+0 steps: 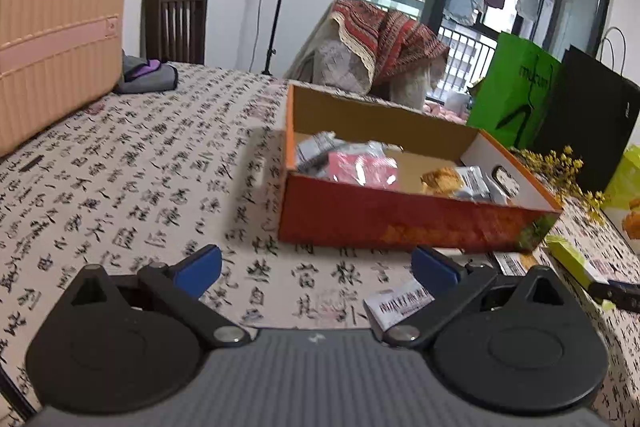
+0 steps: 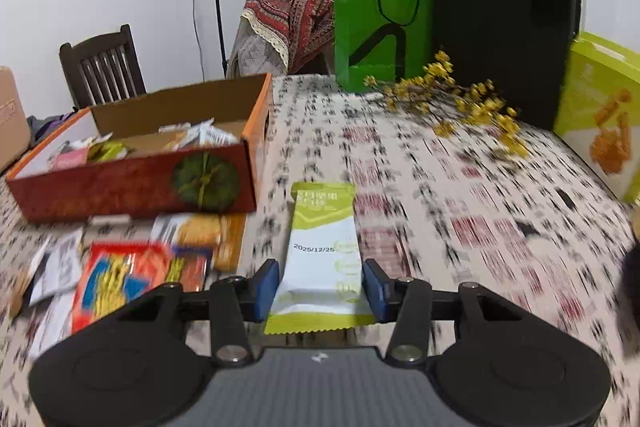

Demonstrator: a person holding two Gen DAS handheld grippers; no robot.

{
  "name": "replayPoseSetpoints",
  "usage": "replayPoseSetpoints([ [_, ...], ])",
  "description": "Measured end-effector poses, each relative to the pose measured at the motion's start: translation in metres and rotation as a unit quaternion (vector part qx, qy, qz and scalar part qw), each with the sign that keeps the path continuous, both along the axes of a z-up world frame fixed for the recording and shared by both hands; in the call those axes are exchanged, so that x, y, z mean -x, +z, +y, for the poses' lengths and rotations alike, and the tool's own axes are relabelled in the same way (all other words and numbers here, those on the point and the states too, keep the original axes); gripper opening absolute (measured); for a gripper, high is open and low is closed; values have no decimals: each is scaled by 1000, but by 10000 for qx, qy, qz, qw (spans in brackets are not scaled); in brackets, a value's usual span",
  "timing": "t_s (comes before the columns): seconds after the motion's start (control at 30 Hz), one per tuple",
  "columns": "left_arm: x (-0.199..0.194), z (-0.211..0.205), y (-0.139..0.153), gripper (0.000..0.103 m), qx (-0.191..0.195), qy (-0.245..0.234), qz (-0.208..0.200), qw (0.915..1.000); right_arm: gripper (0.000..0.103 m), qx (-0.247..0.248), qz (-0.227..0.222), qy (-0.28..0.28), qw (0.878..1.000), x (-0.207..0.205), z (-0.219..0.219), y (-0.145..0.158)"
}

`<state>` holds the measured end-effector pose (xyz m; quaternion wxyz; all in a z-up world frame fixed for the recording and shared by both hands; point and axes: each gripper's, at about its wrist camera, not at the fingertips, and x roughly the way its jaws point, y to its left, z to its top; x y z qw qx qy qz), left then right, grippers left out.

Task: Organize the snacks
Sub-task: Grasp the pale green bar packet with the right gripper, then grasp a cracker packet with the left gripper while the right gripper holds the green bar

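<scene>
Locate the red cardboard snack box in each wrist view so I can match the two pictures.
Left wrist view: the red snack box sits right of centre, just beyond the open left gripper.
Right wrist view: the box lies at middle left, up and left of the right gripper, which is shut on a green-and-white snack packet.
Shared landmark: the green paper bag.

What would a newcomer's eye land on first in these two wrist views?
Probably the green-and-white snack packet clamped in the right gripper, dead centre of the right wrist view. Next, the red-and-orange open box to its left, already holding several wrapped snacks, with more loose packets strewn on the calligraphy-print tablecloth in front of it. In the left wrist view, the left gripper hangs open and empty before the same box.
</scene>
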<state>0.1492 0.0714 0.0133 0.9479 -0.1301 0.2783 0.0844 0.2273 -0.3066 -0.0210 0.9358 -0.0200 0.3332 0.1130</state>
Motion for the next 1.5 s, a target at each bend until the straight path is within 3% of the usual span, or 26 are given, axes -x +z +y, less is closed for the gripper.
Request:
replayPoseSetpoints([
  [0.23, 3, -17, -6, 103, -3, -194, 112, 9997, 46, 75, 209, -1, 9998, 26, -3, -14],
  [0.4, 6, -22, -7, 103, -40, -236, 163, 9996, 59, -26, 189, 90, 9998, 16, -1, -12],
  [0.53, 7, -24, -8, 103, -33, -224, 199, 9995, 62, 78, 216, 53, 9997, 0, 6, -17],
  [0.57, 7, -25, -8, 103, -39, -227, 209, 9995, 59, 123, 200, 36, 9997, -1, 8, -18],
  [0.63, 8, -26, -8, 103, -55, -233, 231, 9994, 39, 140, 130, 70, 9998, 0, 10, -18],
  [0.8, 7, -29, -9, 103, -66, -236, 283, 9993, 39, -71, -28, -18, 10000, 13, 3, -17],
  [1.1, -4, -50, -13, 103, -128, -394, 474, 9980, 39, -966, -808, -329, 9915, 47, -20, -9],
  [1.5, -34, -91, -25, 103, -293, -519, 910, 9941, 39, -1363, -1030, -352, 9847, 53, -29, -11],
])
